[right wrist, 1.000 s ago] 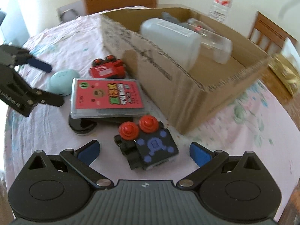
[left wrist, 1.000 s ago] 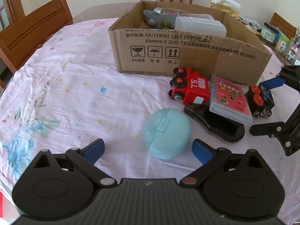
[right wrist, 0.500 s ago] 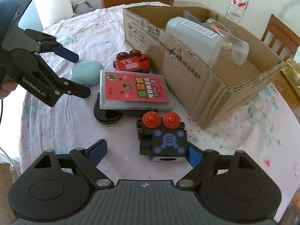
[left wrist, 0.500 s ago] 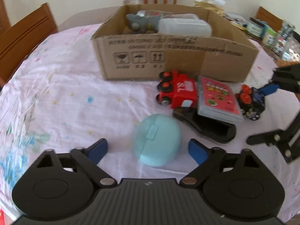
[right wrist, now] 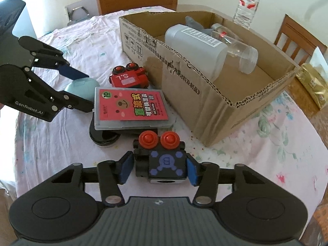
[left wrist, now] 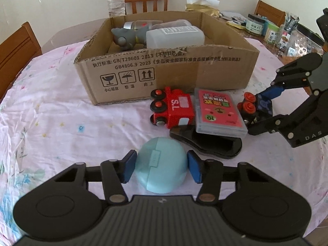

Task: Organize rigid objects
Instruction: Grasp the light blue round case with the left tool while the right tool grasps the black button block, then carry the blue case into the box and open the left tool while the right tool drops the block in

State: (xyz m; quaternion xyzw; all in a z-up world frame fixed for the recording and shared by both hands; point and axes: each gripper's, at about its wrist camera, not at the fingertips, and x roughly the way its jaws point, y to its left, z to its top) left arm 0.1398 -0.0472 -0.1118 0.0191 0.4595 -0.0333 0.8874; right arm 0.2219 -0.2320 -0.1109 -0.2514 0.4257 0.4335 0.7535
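Note:
A light blue round case (left wrist: 162,164) lies on the flowered tablecloth, and my left gripper (left wrist: 161,169) is closing on it, both blue pads against its sides. My right gripper (right wrist: 160,171) is shut on a black toy block with two red wheels (right wrist: 164,160). Between them lie a red toy train (left wrist: 176,108) and a pink card case (left wrist: 217,110) resting on a black glossy object (left wrist: 205,141). Behind stands an open cardboard box (left wrist: 184,71) holding a grey toy (left wrist: 127,34), a translucent jug (right wrist: 194,45) and a clear bottle (right wrist: 235,47).
A water bottle (right wrist: 247,2) stands beyond the box. Wooden chairs (left wrist: 14,51) ring the table. Jars and containers (left wrist: 272,30) crowd the far right, and a gold packet (right wrist: 313,82) lies beside the box. Bare cloth lies left of the box.
Both pairs of jaws have come together from wide open: the left onto the light blue case, the right onto the black toy block. Both hands stayed roughly in place.

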